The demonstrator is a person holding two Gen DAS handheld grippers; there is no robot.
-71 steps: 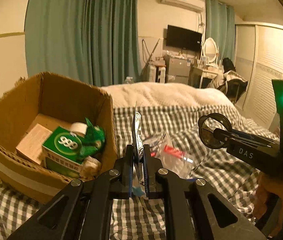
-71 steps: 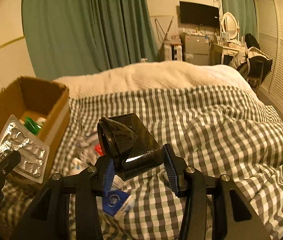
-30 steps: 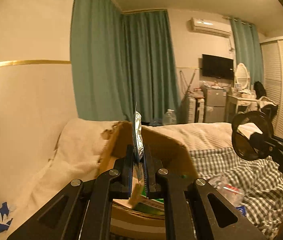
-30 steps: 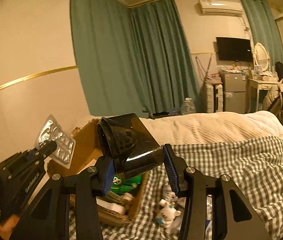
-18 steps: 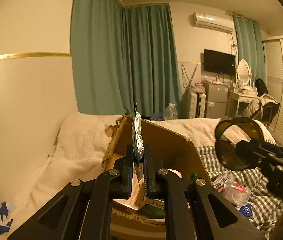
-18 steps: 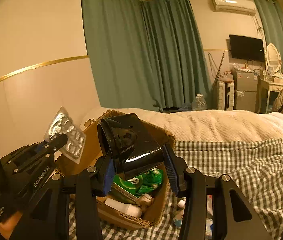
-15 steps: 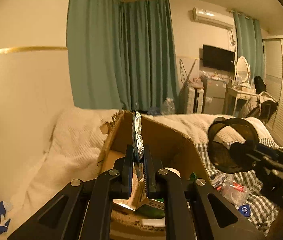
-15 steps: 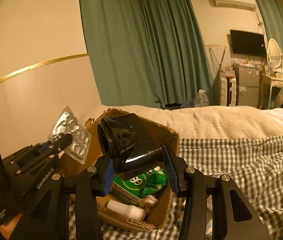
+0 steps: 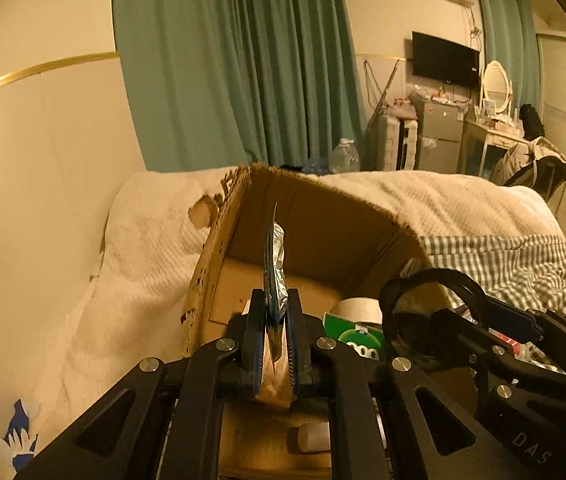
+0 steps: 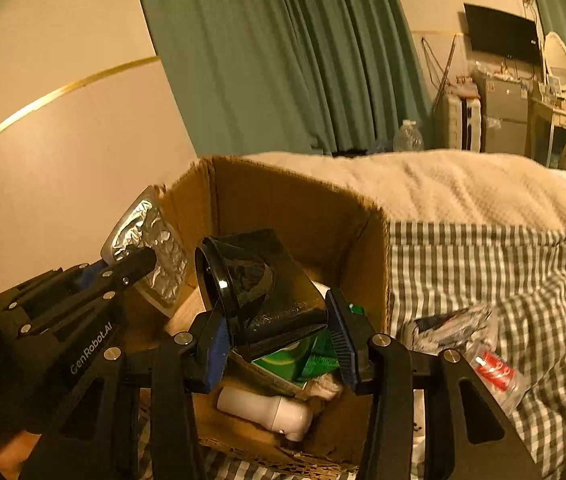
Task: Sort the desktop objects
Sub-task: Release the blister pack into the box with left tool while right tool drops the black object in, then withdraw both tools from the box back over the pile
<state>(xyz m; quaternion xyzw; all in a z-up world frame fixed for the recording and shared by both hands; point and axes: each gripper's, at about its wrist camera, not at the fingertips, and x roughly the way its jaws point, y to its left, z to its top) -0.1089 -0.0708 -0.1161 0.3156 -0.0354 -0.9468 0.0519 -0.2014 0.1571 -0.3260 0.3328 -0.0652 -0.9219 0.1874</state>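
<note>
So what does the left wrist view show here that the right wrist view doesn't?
Only the left wrist view: a blue and white scrap at lower left, and the blister pack edge-on.
Only the right wrist view: a white bottle in the box, a red-labelled wrapper on the checked cover.
Both: the cardboard box, the black cup and the green carton.

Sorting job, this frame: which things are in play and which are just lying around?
In play:
- blister pack, clamped in the left hand-held gripper
- black cup, clamped in the right hand-held gripper
- cardboard box, under both
- loose items on the checked blanket, perhaps next

Lying about:
- curtains
- TV
- water bottle
</note>
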